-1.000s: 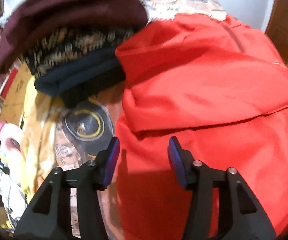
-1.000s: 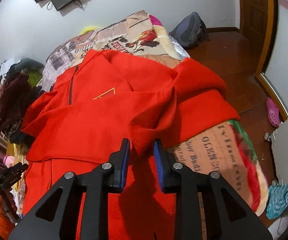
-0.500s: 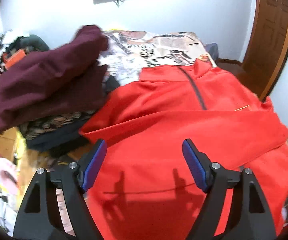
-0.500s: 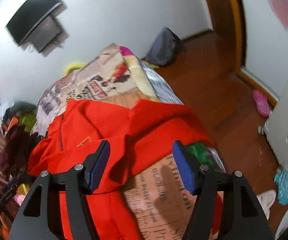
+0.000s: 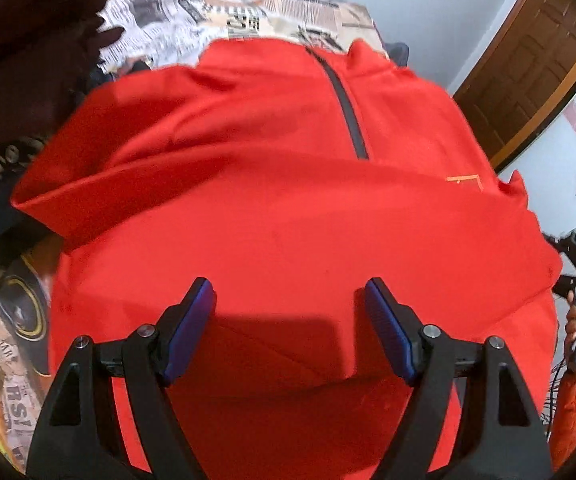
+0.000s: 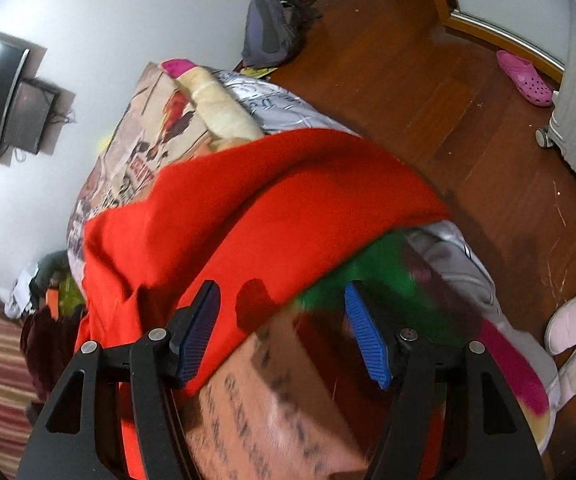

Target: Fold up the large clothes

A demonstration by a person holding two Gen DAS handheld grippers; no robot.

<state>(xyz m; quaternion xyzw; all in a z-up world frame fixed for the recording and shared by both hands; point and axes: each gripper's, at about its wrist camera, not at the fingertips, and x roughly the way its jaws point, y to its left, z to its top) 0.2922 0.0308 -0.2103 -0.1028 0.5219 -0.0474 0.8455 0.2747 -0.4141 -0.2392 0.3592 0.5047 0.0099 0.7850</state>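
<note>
The red pullover (image 5: 288, 208) lay flat on the printed bedspread (image 5: 215, 12), collar and zipper pointing away, its long axis running from the left gripper (image 5: 290, 308) toward the far wall. That gripper hung spread above its hem, empty. The right gripper (image 6: 281, 312), likewise spread and empty, hovered over the pullover's folded sleeve (image 6: 288, 200) at the bed's edge.

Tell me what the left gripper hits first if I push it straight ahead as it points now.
Most likely the red jacket: the open left gripper points at its folded front, below the dark zipper, with nothing between. How far off is unclear.
</note>
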